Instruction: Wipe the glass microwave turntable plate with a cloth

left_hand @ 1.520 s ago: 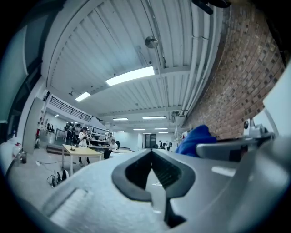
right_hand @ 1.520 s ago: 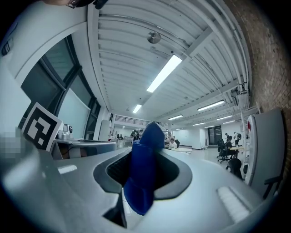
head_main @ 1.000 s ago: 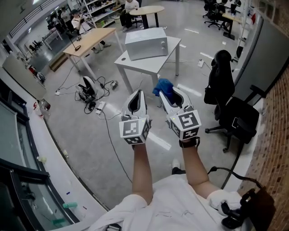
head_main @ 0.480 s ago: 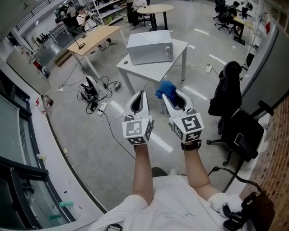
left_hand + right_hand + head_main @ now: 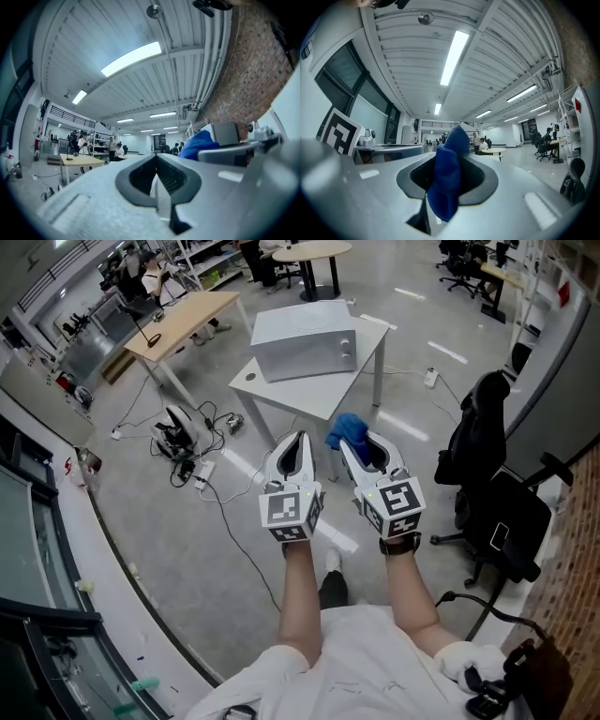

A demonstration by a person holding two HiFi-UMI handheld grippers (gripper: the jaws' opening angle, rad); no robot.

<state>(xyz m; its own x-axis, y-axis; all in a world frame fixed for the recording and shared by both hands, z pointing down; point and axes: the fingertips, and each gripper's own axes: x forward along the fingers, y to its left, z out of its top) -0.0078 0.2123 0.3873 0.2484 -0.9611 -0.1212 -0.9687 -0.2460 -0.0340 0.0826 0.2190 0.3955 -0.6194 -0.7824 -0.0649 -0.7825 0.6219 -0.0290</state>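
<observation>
A grey microwave (image 5: 305,341) stands with its door closed on a white table (image 5: 281,395) ahead of me; no glass plate shows. Both grippers are held out side by side over the floor, short of the table. My left gripper (image 5: 296,440) is shut with nothing between its jaws. My right gripper (image 5: 352,442) is shut on a blue cloth (image 5: 345,429), which bunches up past the tips. The cloth (image 5: 447,173) fills the jaw gap in the right gripper view and shows as a blue lump (image 5: 199,143) at the right of the left gripper view.
A black office chair (image 5: 487,460) stands to the right of the table. Cables and a device (image 5: 183,432) lie on the floor to its left. A wooden desk (image 5: 183,320) and a round table (image 5: 314,251) stand farther back. A window ledge (image 5: 56,521) runs along the left.
The table and microwave have drawn a little nearer in the head view. Both grippers keep the same pose, the right one still holding the cloth.
</observation>
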